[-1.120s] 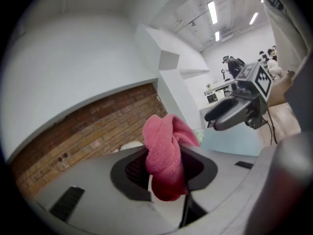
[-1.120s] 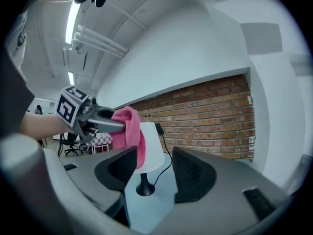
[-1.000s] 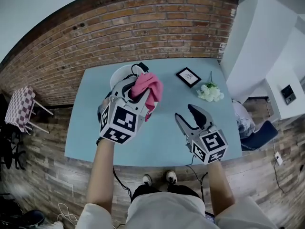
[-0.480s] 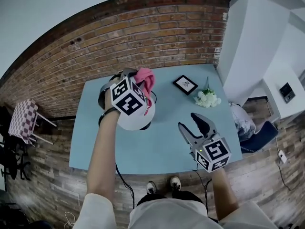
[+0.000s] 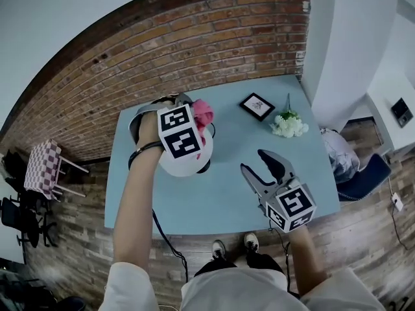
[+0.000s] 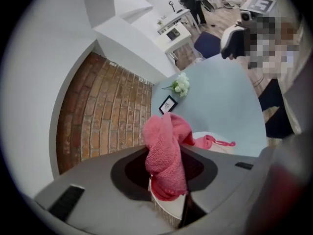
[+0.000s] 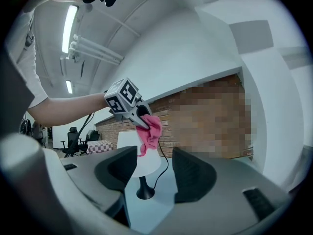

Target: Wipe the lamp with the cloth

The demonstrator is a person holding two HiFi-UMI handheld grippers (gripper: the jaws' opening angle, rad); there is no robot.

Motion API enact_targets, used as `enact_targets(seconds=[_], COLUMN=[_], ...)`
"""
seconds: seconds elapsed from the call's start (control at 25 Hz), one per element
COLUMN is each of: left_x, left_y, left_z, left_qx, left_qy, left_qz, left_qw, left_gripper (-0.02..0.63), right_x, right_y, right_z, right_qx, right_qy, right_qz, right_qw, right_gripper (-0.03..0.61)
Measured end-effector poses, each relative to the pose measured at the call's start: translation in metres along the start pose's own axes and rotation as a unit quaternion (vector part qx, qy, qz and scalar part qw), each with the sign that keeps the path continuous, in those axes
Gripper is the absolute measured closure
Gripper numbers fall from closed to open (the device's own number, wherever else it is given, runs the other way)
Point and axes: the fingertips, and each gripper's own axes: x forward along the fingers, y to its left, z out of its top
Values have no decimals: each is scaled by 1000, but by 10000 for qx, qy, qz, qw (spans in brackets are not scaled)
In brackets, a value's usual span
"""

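A white table lamp (image 5: 187,162) stands on the blue table, its shade (image 7: 139,153) on a black stem and round base (image 7: 145,194). My left gripper (image 5: 193,123) points steeply down over the shade, shut on a pink cloth (image 5: 203,112). In the left gripper view the cloth (image 6: 166,153) hangs from between the jaws and lies against the shade's rim (image 6: 168,207). From the right gripper view the cloth (image 7: 149,131) drapes on the shade's upper right side. My right gripper (image 5: 263,169) hovers low at the table's front right, open and empty, facing the lamp.
A small black picture frame (image 5: 257,105) and a bunch of white flowers (image 5: 288,124) lie at the table's far right. The lamp's black cord (image 7: 161,168) runs from its base. A brick wall (image 5: 181,50) stands behind the table; a chequered chair (image 5: 40,170) stands left.
My left gripper has swung from beside the lamp to above its shade and tipped downward, carrying the pink cloth onto the shade. The right gripper has hardly moved.
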Motion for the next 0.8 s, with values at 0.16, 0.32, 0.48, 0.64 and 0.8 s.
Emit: enact_targets(seconds=[0.16,0.32,0.48,0.64,0.8], left_x=[-4,-10,-21,-28,-32], left_y=[-16,-26,-41,-55,-71], left_z=[0,-2,-3,4,2], left_qx=[517,827,1267,1788,2149], left_qy=[222,229,238,62,62], left_qz=[-3,215,549,1073,1443], left_qw=[9984,9961,9901,9780,9659], left_gripper=[466,466,466,466,466], right_x=[6,13,15,16,19], right_y=[-3,-2,0,-1,-2], right_z=[-4,-6,-11,-19,-27], right_qx=[126,183,253,331,420], right_qy=[-53,-70,-85,-44,28], right_qz=[33,73,155,179,197], right_qw=[9999,9998,9995,9993,9989], right_gripper=[337,337,337,337,342])
